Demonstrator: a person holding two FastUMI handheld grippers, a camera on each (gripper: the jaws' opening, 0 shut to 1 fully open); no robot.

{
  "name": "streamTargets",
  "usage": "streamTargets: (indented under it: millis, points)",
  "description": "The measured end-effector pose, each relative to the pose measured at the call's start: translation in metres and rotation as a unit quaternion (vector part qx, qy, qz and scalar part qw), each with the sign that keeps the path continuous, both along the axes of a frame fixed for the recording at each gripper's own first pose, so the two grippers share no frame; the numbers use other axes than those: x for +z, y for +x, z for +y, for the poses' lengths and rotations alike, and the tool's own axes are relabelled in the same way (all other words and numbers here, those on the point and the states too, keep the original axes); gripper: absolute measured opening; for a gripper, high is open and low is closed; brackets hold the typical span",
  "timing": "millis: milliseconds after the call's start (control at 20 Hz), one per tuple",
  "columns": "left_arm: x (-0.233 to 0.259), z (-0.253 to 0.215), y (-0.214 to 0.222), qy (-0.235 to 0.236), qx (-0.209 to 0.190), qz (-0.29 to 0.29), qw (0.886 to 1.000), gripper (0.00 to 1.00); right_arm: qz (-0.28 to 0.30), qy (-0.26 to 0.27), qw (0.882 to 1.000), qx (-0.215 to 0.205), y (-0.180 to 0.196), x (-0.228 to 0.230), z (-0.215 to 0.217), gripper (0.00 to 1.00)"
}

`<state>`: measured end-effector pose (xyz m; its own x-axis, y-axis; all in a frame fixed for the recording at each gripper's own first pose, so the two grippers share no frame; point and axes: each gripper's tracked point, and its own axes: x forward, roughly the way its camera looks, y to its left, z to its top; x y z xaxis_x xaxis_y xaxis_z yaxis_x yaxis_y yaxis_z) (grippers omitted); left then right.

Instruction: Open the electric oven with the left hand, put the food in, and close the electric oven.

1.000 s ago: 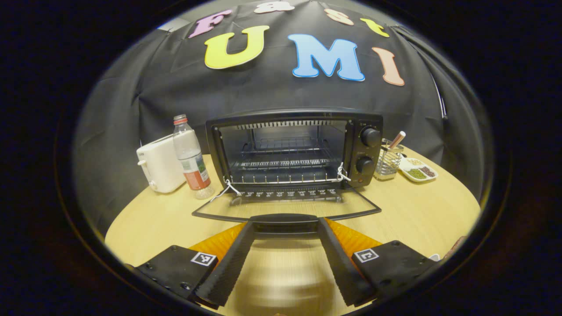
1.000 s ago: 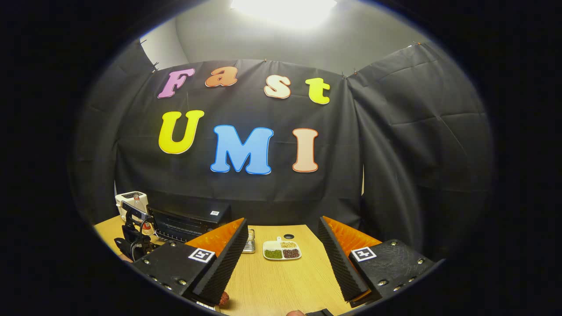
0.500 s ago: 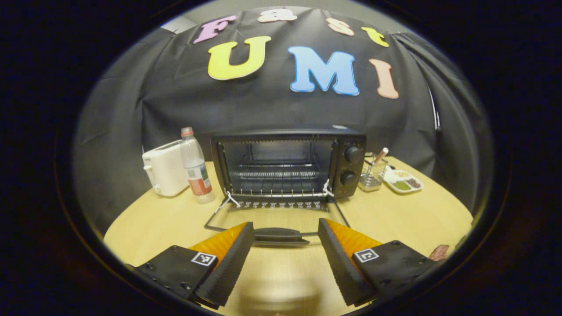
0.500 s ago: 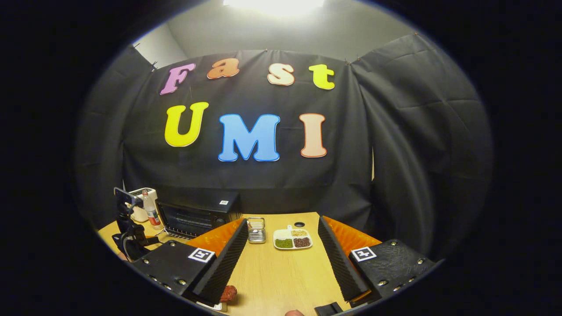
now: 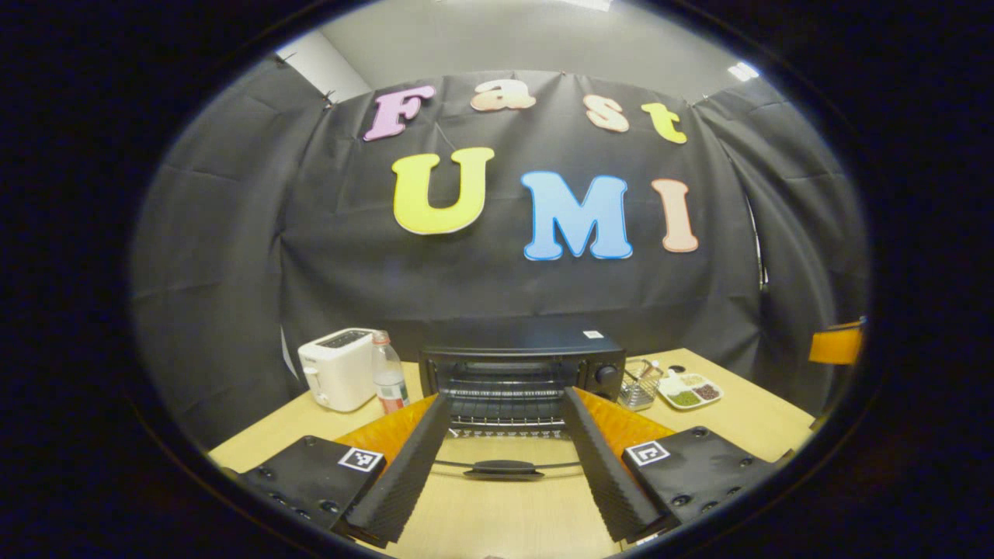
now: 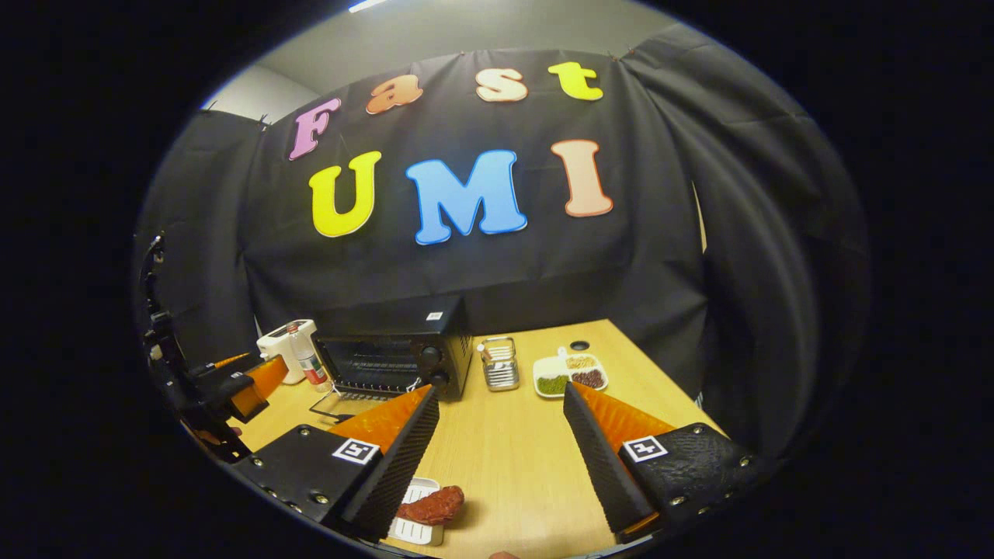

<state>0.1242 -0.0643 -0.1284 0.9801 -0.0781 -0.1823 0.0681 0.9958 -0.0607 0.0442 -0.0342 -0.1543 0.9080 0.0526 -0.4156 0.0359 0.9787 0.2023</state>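
Observation:
The black electric oven (image 5: 522, 373) stands at the back of the table with its glass door (image 5: 505, 460) folded down flat and the handle (image 5: 502, 468) toward me. My left gripper (image 5: 503, 462) hangs open in front of the door, well back from it and holding nothing. In the right gripper view the oven (image 6: 396, 355) sits at the left with its door down. A reddish piece of food (image 6: 432, 505) lies on a small white tray (image 6: 415, 524) just beside the left finger of my open right gripper (image 6: 501, 458). The left gripper (image 6: 237, 388) shows at the far left.
A white toaster (image 5: 338, 378) and a plastic bottle (image 5: 388, 382) stand left of the oven. On its right are a wire basket (image 5: 641, 383) and a white divided dish (image 5: 691, 390) of beans. The wooden table (image 6: 520, 450) stretches between my right gripper and the oven.
My left gripper has let go of the oven door handle and pulled back and up, leaving the door down. The right gripper view has tilted down and left, bringing the food into sight.

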Motion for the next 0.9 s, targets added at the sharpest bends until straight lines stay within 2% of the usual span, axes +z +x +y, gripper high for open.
streamTargets:
  millis: [150, 350, 400, 450, 700, 750, 850, 900]
  points:
    - [0.023, 0.015, -0.021, 0.004, 0.016, -0.02, 1.0, 1.0, 0.047, 0.049, 0.998, 0.02, -0.004, -0.03, 0.016, 0.98]
    - [0.041, 0.034, -0.048, 0.012, 0.04, -0.032, 0.999, 1.0, 0.113, 0.095, 0.988, 0.047, -0.014, -0.068, 0.036, 0.99]
    - [0.045, 0.037, -0.053, 0.013, 0.046, -0.033, 0.998, 0.92, 0.126, 0.108, 0.985, 0.049, -0.017, -0.076, 0.039, 0.98]
    - [0.044, 0.04, -0.059, 0.014, 0.051, -0.033, 0.998, 1.0, 0.14, 0.122, 0.981, 0.05, -0.018, -0.084, 0.043, 0.96]
    - [0.053, 0.052, -0.085, 0.004, 0.074, -0.035, 0.997, 0.97, 0.207, 0.194, 0.958, 0.053, -0.037, -0.117, 0.061, 0.96]
    - [0.055, 0.055, -0.09, 0.005, 0.08, -0.037, 0.996, 0.92, 0.217, 0.209, 0.952, 0.052, -0.04, -0.122, 0.064, 0.96]
    - [0.055, 0.061, -0.102, 0.01, 0.09, -0.037, 0.995, 0.92, 0.239, 0.232, 0.942, 0.047, -0.046, -0.134, 0.068, 0.96]
    - [0.052, 0.063, -0.108, 0.013, 0.095, -0.035, 0.995, 1.0, 0.251, 0.245, 0.935, 0.045, -0.048, -0.14, 0.071, 0.96]
